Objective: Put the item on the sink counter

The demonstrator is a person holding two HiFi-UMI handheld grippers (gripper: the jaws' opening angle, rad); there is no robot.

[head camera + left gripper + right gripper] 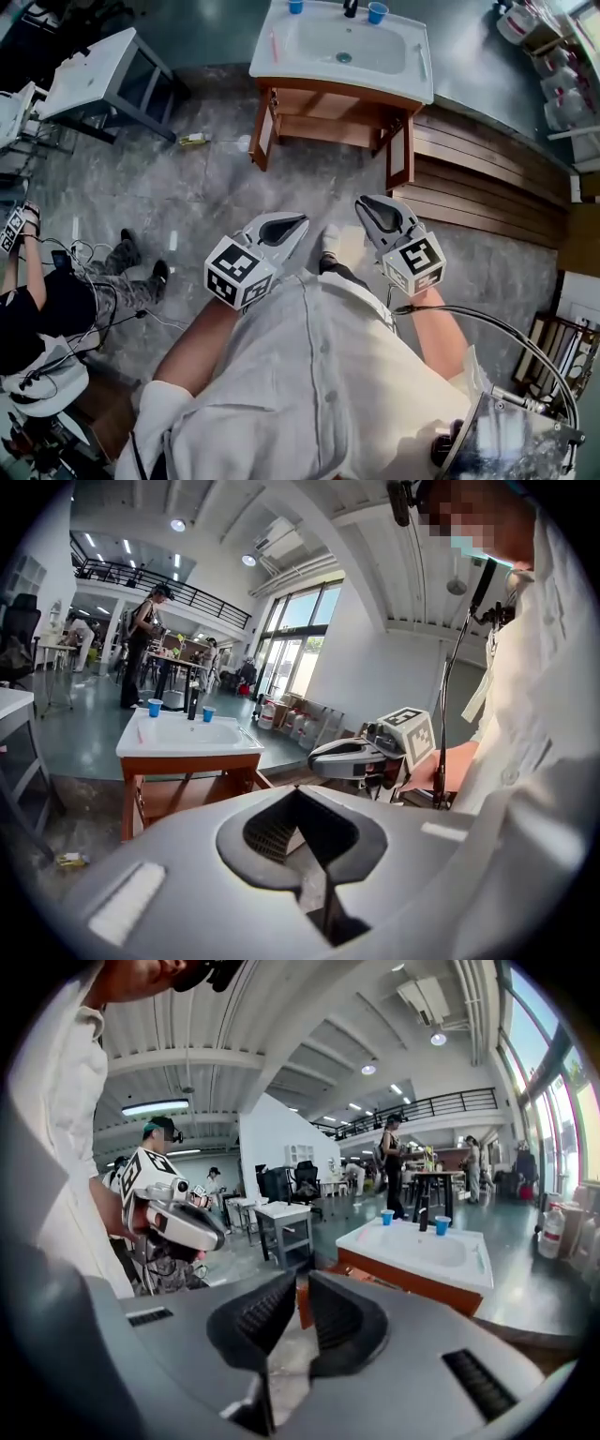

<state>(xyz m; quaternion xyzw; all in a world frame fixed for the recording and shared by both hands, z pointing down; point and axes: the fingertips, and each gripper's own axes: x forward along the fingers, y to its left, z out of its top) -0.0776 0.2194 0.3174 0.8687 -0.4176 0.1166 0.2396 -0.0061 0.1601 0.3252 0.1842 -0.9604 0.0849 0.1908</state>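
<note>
Taken as the item [194, 140]: small yellow-green thing lying flat on the floor [281, 178] at 10 o'clock from the grippers, just beside the left leg of the wooden stand [333, 117]. Too small to name, possibly a little bottle or packet. Judged light and thin-walled, likely smooth, so easy to squash or to squirt out of a hard pinch. Best taken across its narrow middle, with a low reach down to floor level. Left gripper [295, 223] clenched on nothing, tips together. Right gripper [370, 204] a crack apart, also empty. Both held side by side, well apart from the item. Sink counter [417, 75] at 12 o'clock, white. On it: two blue cups [295, 7] and a dark tap [351, 7] along the far edge, a thin pink stick [275, 45] on the left rim, bare space on the right rim. Grey table [94, 70] farther out at 10 o'clock, seated person [47, 309] with cables [89, 251] at 8 o'clock, wooden planks [487, 178] at 2 o'clock. Nothing seen lying between grippers and item.
</note>
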